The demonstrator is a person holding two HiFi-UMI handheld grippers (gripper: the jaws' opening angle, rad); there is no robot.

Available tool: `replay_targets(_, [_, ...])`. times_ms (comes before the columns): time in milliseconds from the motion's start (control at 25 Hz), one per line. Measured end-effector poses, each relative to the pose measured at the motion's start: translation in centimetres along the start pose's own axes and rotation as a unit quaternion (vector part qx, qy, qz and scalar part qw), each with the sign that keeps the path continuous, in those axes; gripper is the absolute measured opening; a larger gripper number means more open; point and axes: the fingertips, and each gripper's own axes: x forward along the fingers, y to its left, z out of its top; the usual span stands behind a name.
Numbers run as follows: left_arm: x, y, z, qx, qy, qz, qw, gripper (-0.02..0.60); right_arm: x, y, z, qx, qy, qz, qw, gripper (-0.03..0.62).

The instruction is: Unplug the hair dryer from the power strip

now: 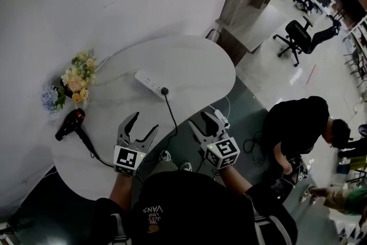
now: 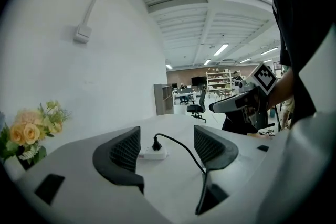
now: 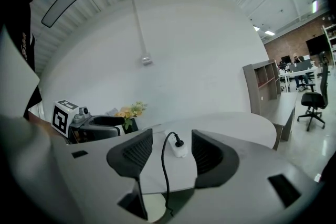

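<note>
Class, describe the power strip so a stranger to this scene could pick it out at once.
Start at the rounded white table. Near its middle lies the power strip, a slim white bar. It alone has a black plug in it, unlike the black hair dryer and flowers at the table's left end in the head view.

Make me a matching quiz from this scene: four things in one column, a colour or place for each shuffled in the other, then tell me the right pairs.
Things:
1. hair dryer
2. power strip
3. flowers
4. office chair

Descriptions:
A. standing on the floor
B. white, with a black plug in it
C. yellow and pale blue
D. black, lying on the table

Pairs: 1-D, 2-B, 3-C, 4-A
</note>
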Motion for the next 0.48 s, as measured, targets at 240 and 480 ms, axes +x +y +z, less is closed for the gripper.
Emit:
replay_targets(240, [2.1,2.4,-0.2,0.041,0.009,-0.042,0.9982,0.325,3.0,-0.2,0.3,0.001,0.002,-0.014,1.0,0.215])
replay_targets(480, [3.6,4.3,-1.0,0.069,0.024,-0.074,0.9945,0.328,5.8,-0.7,0.4,0.003,0.005,-0.041,0.999,0.215])
